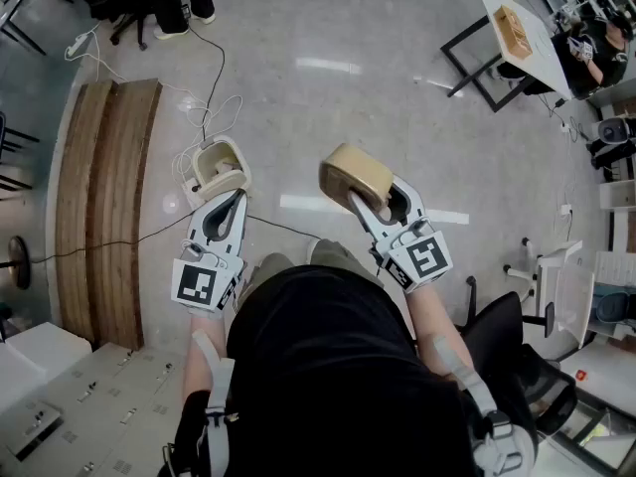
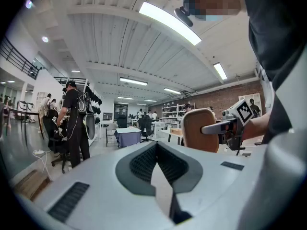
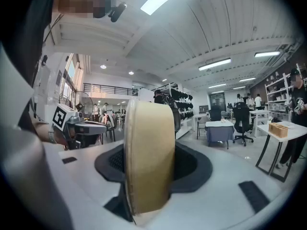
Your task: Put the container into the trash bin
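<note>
The container (image 1: 356, 175) is a tan, rounded, flat box held on edge above the floor. My right gripper (image 1: 370, 195) is shut on it, one pad on each broad face. In the right gripper view the container (image 3: 148, 157) fills the gap between the jaws of that gripper (image 3: 149, 150). From the left gripper view the container (image 2: 199, 130) hangs to the right, with the right gripper (image 2: 225, 126) behind it. My left gripper (image 1: 238, 197) is shut on nothing, its tips (image 2: 156, 143) touching. A small cream open-topped bin-like thing (image 1: 219, 167) stands on the floor just past its tip.
A long wooden bench (image 1: 104, 207) runs along the left. Cables (image 1: 204, 117) trail over the floor near the cream thing. A table (image 1: 517, 28) stands at the far right and an office chair (image 1: 517, 346) at my right side. A person in black (image 2: 74, 123) stands off to the left.
</note>
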Motion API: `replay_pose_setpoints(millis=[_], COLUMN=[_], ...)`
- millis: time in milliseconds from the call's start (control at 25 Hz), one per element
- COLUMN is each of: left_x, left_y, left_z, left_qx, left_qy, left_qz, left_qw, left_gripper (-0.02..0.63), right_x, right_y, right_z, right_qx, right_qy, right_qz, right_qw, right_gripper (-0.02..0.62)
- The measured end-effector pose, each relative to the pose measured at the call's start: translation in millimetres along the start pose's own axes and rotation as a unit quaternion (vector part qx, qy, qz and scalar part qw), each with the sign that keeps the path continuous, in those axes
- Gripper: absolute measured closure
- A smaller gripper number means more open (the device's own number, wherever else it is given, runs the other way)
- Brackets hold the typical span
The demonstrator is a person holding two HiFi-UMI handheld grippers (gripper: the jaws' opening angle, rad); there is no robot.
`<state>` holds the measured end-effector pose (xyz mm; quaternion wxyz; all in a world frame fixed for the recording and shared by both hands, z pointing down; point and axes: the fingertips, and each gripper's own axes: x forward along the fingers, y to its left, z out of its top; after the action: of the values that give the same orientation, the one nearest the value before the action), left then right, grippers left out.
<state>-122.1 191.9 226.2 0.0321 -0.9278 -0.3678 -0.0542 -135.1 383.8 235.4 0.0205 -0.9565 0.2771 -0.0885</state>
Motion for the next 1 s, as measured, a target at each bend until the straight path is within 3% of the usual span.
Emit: replay_pose_setpoints(millis=[640,1000], left_x=[34.9,61.0], left_y=[-30.0,-5.1], left_z=[-11.0,-31.3], left_qx=[-0.004,-0.021], left_qy=[0.028,0.04], left_qz=[0.042,0.047], left_qw=[0.9987,0.9979], left_gripper=[0.598,0.598], right_x=[-8.7,17.8], right_y=[-41.9,-67.4], right_z=[-7.4,-17.6], right_qx=[0.007,0.016], right_qy=[0.007,0.023], right_qz=[0.034,0.031], right_qw=[0.999,0.999], right_gripper=[0.374,0.374])
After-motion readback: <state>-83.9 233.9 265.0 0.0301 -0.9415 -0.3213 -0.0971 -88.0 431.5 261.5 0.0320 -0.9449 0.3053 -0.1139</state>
